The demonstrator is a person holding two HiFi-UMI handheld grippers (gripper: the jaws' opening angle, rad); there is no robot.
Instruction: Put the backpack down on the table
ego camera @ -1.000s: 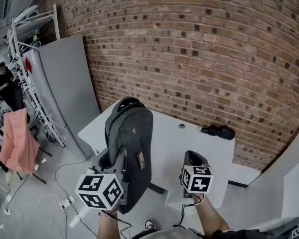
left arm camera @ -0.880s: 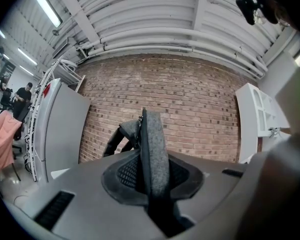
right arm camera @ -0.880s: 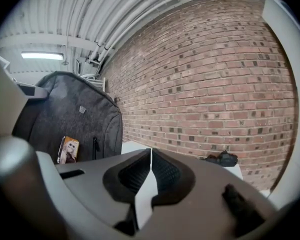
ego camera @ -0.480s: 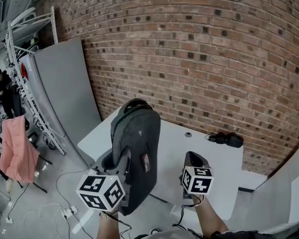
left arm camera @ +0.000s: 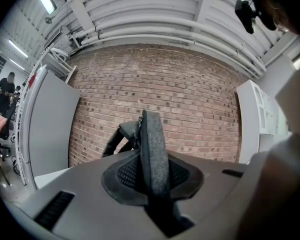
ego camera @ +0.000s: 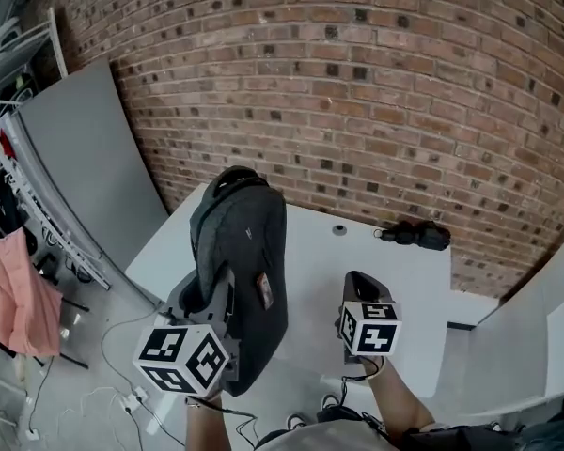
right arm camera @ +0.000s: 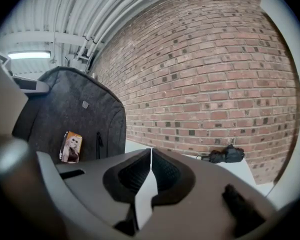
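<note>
A dark grey backpack (ego camera: pixel 244 261) hangs upright over the near left edge of the white table (ego camera: pixel 357 252). My left gripper (ego camera: pixel 214 301) is behind it, shut on one of its grey straps (left arm camera: pixel 152 154), which stands up between the jaws. The top handle (left arm camera: pixel 119 136) shows beyond the strap. My right gripper (ego camera: pixel 359 287) hovers over the table to the right of the backpack, apart from it, shut with nothing between its jaws (right arm camera: pixel 151 154). In the right gripper view the backpack (right arm camera: pixel 75 114) fills the left side, with a small picture tag (right arm camera: pixel 71 146) on its front.
A black bundle (ego camera: pixel 414 235) lies at the table's far right by the brick wall (ego camera: pixel 357 92), and a small round thing (ego camera: pixel 339 229) sits near it. A grey panel (ego camera: pixel 85 158) and a rack with a pink cloth (ego camera: pixel 19 294) stand at the left. Cables lie on the floor (ego camera: pixel 94 402).
Both grippers and the backpack have moved forward towards the table and the wall. The left gripper's hold on the strap is unchanged, and the right gripper stays shut.
</note>
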